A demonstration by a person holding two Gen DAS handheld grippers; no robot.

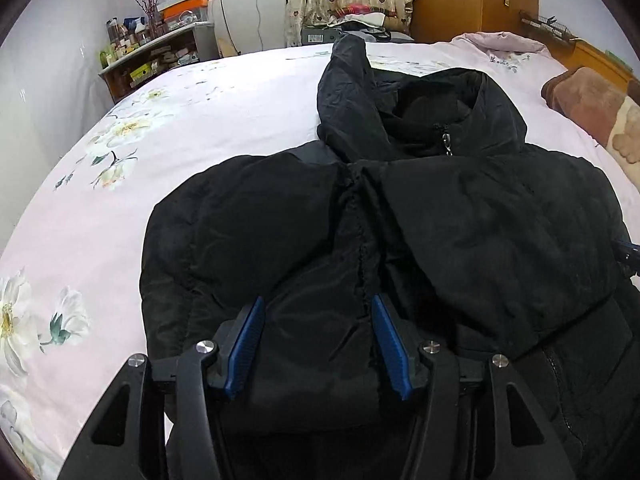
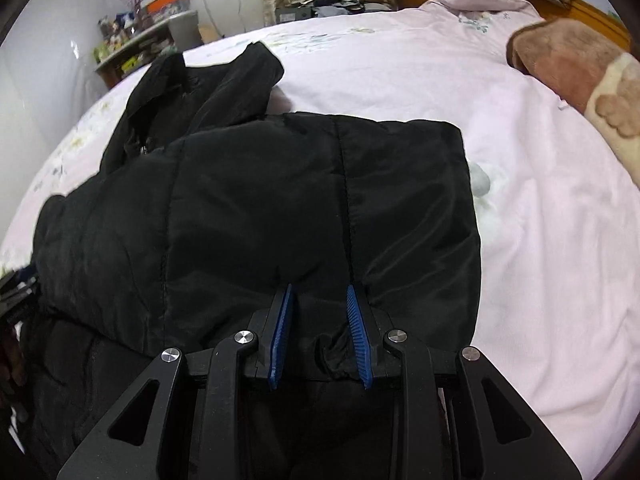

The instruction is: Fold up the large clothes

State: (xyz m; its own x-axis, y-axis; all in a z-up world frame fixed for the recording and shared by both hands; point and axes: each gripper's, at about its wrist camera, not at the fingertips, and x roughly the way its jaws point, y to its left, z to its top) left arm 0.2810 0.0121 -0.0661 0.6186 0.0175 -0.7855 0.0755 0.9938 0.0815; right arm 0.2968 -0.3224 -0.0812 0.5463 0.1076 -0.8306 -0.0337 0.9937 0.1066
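The left gripper (image 1: 318, 344) and right gripper (image 2: 320, 332) each had fingers apart around black jacket (image 1: 460, 220) fabric, its hood (image 1: 440, 116) toward twelve o'clock.

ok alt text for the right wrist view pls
A black padded jacket, its sleeves folded in, lies on a bed with a pale pink sheet; the right gripper has its blue fingers parted around a bunch of the jacket's near edge. A brown blanket sits at the far right.
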